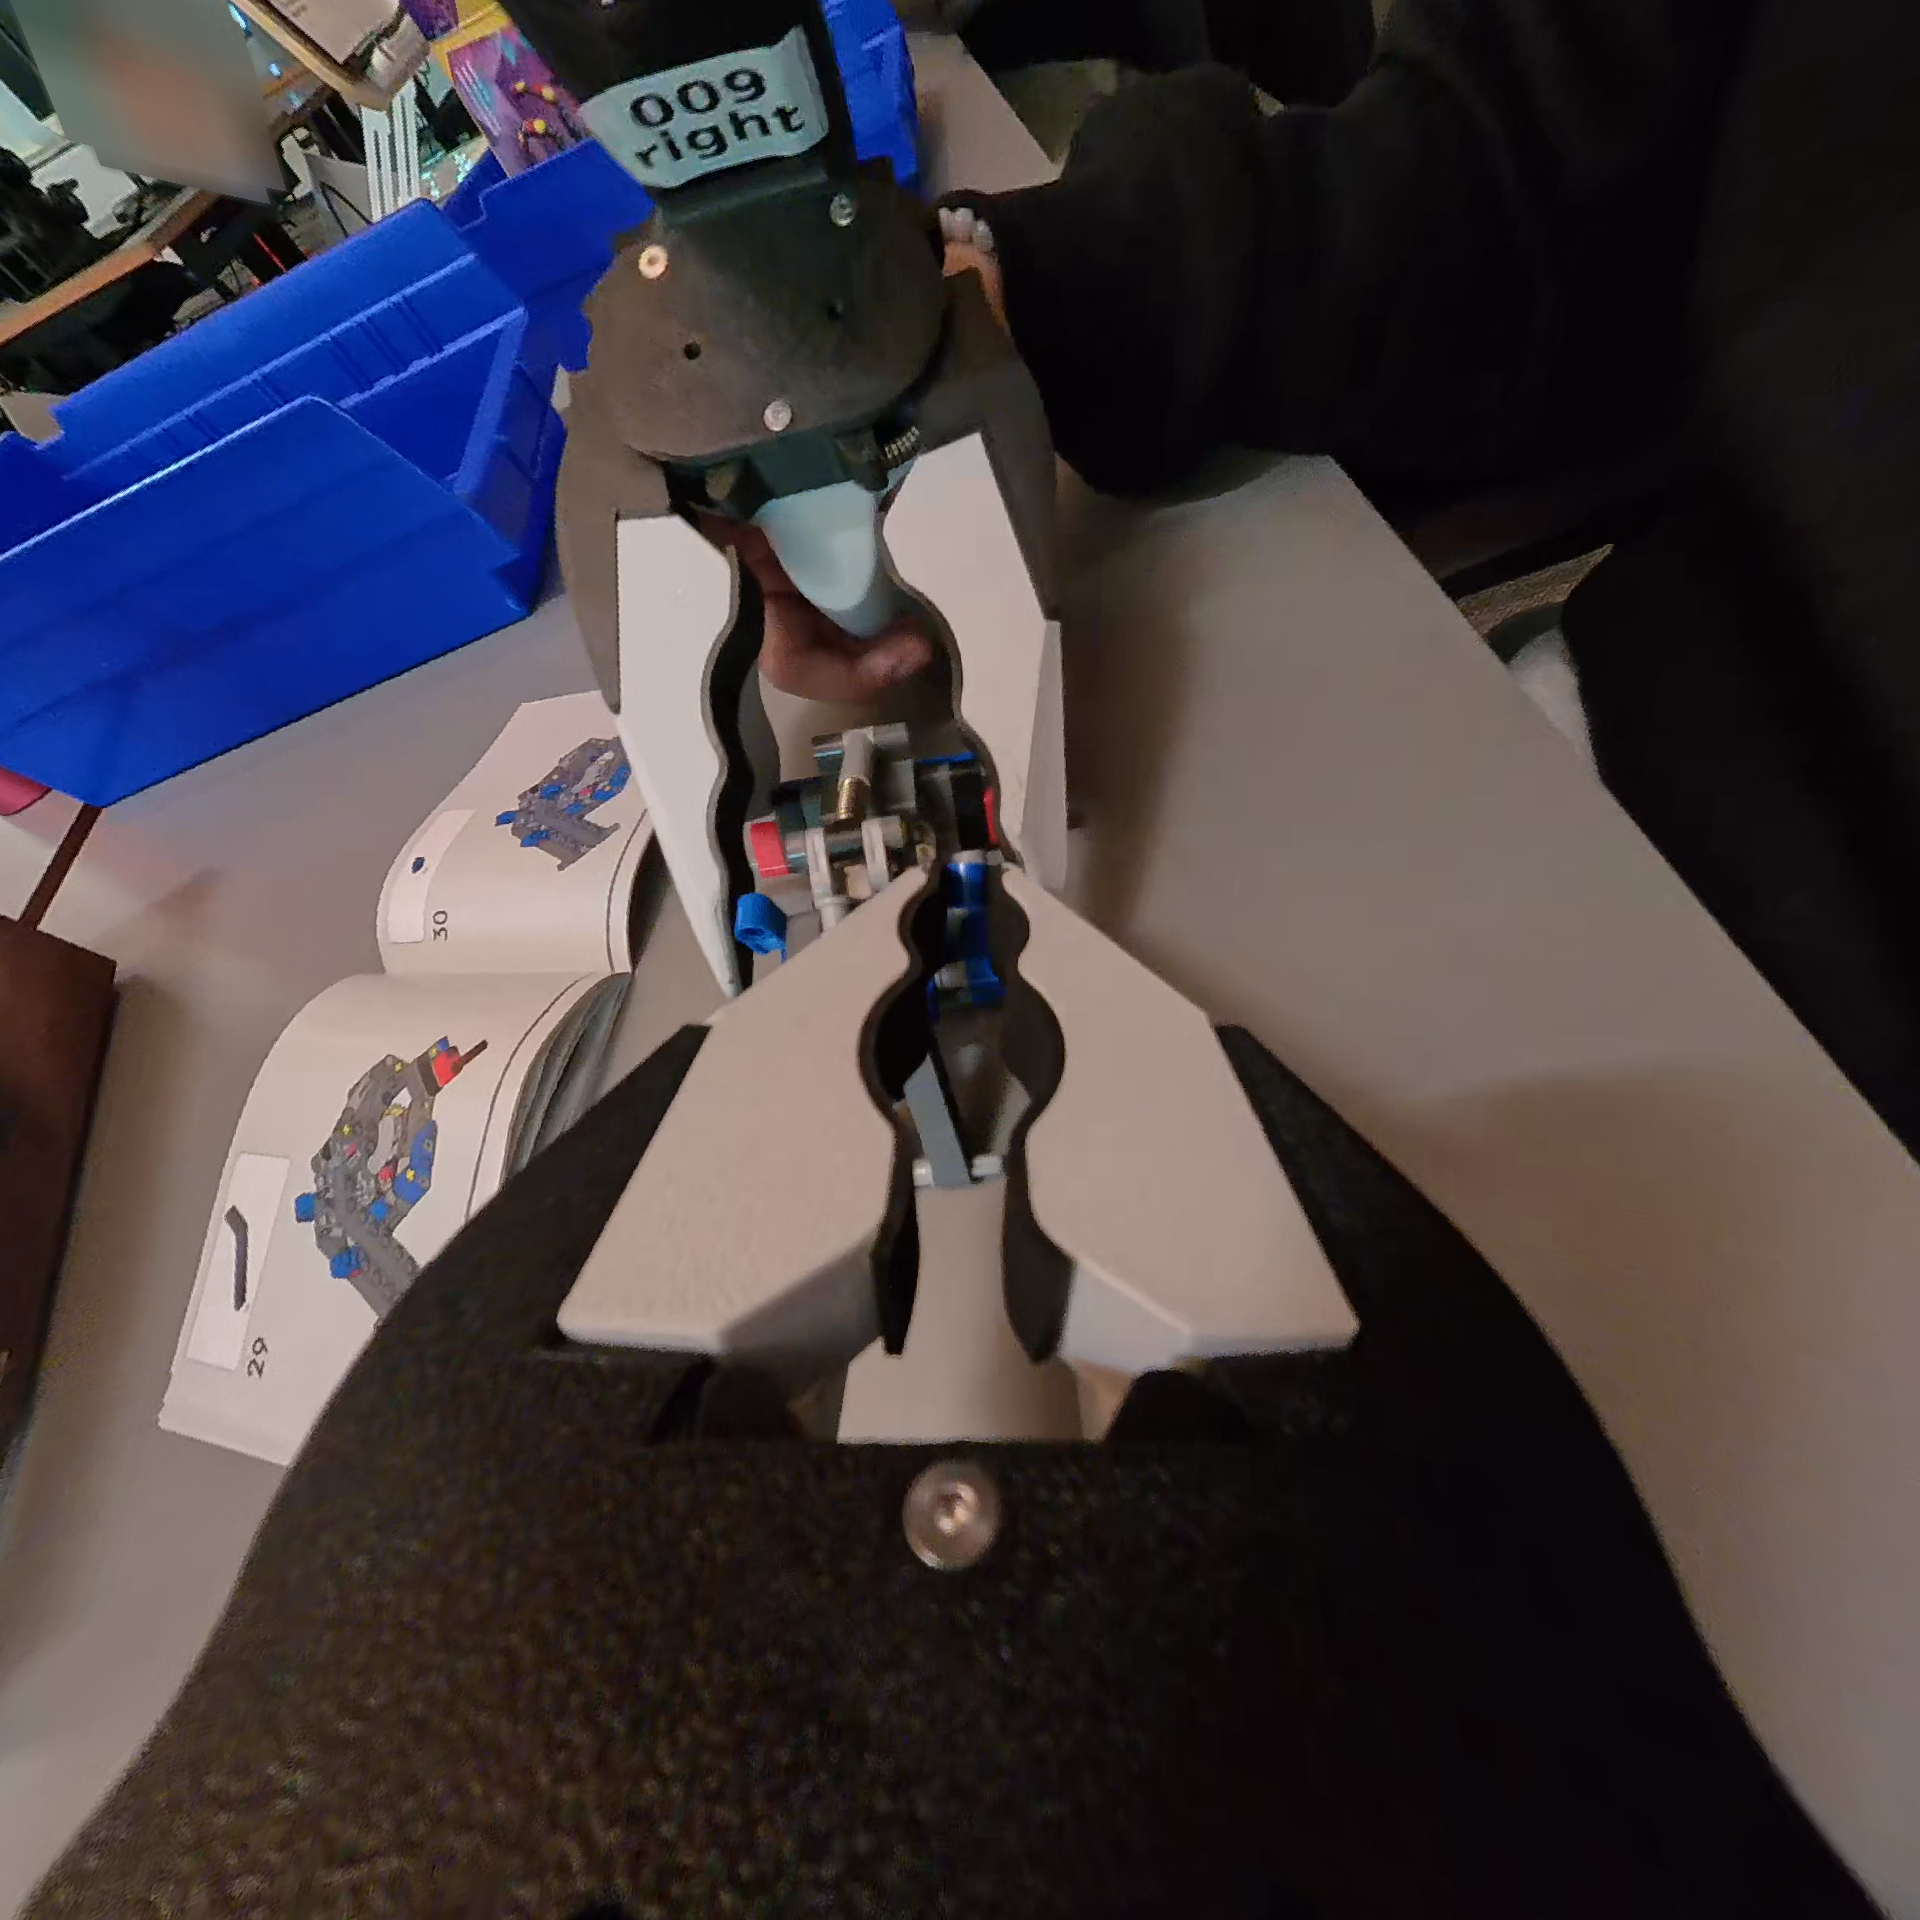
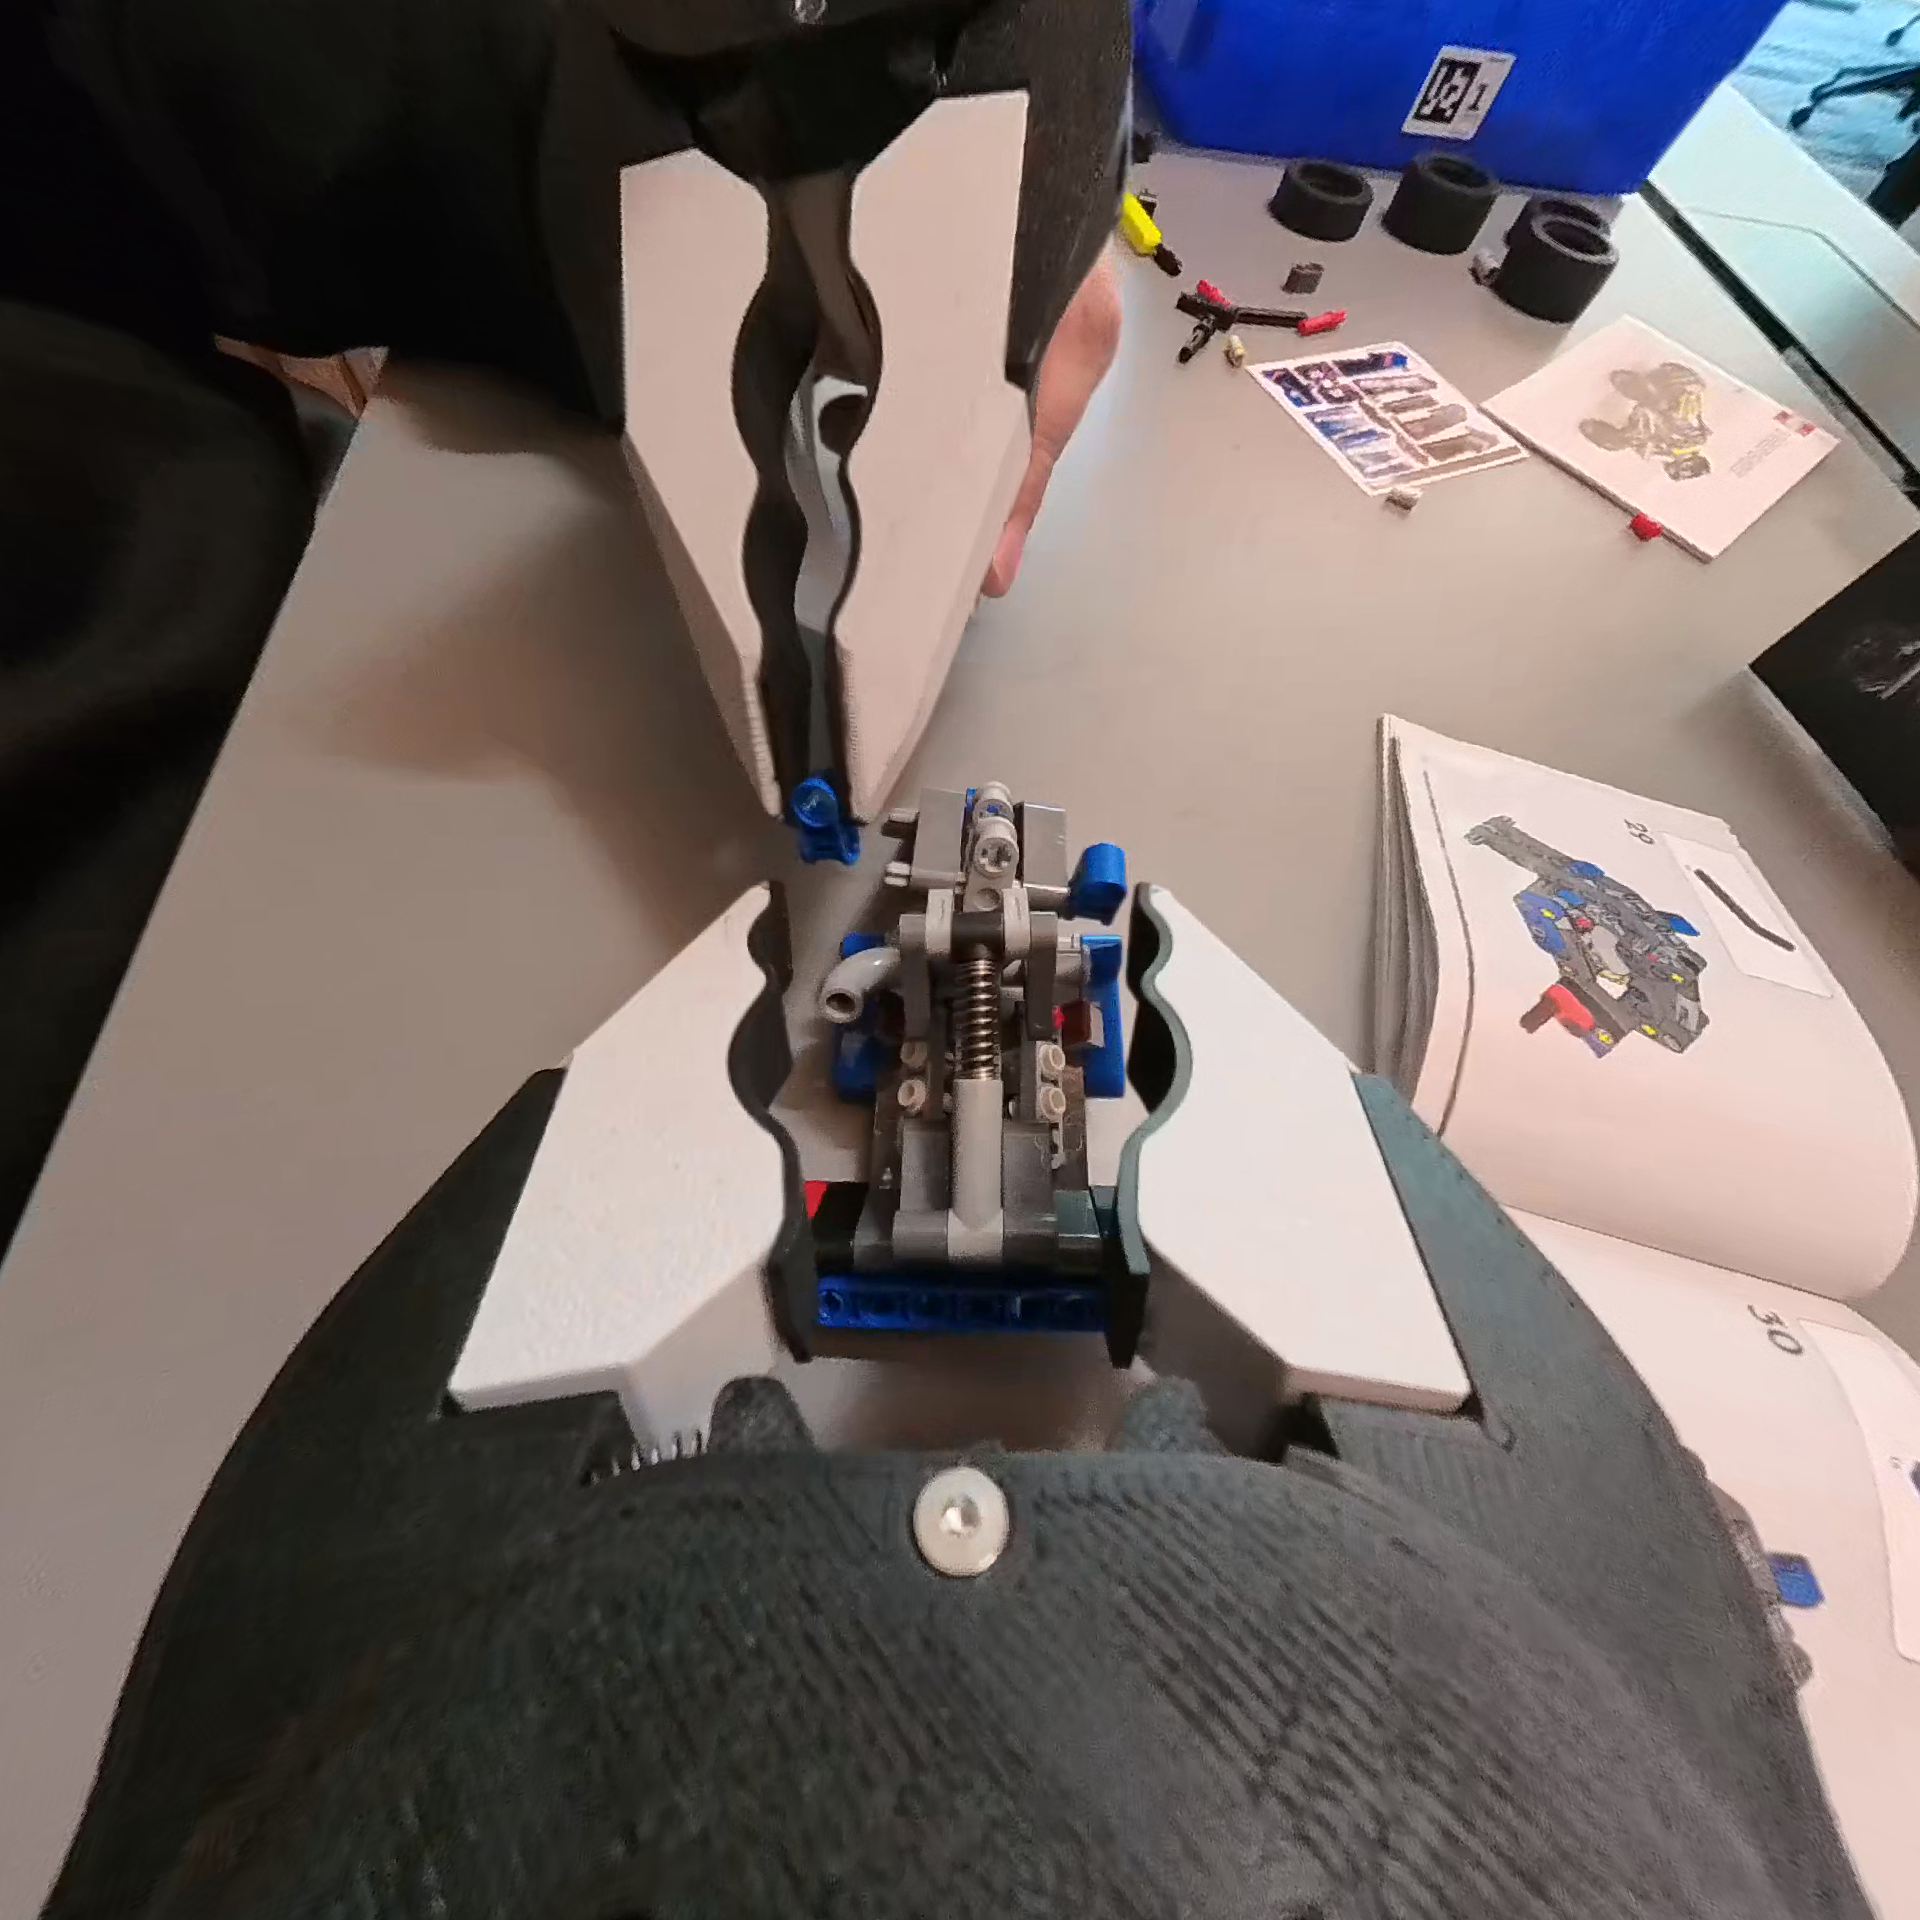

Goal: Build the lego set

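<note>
My right gripper point(image 2: 951, 904) is shut on a grey and blue brick model point(image 2: 977, 1039) with a metal spring. The model's blue base beam point(image 2: 961, 1304) sits wedged between the two pads deep in the jaws. My left gripper point(image 1: 961, 883) is shut on a small blue connector piece point(image 1: 971, 935) at its fingertips. It holds the piece right against the model's far end. In the right wrist view the left gripper point(image 2: 816, 800) comes in from above with the blue connector point(image 2: 821, 821) just left of the model's tip. In the left wrist view the right gripper's fingers point(image 1: 675, 727) flank the model point(image 1: 852, 821).
An open instruction booklet point(image 2: 1621, 987) lies right of the model on the grey table point(image 2: 416, 831); it also shows in the left wrist view point(image 1: 416, 1122). Blue bins point(image 1: 260, 540) stand behind. Black tyres point(image 2: 1444, 203), loose small parts point(image 2: 1236, 307), a sticker sheet point(image 2: 1382, 410) and a second booklet point(image 2: 1662, 447) lie farther off. Less than 4 cm separates the two grippers' tips.
</note>
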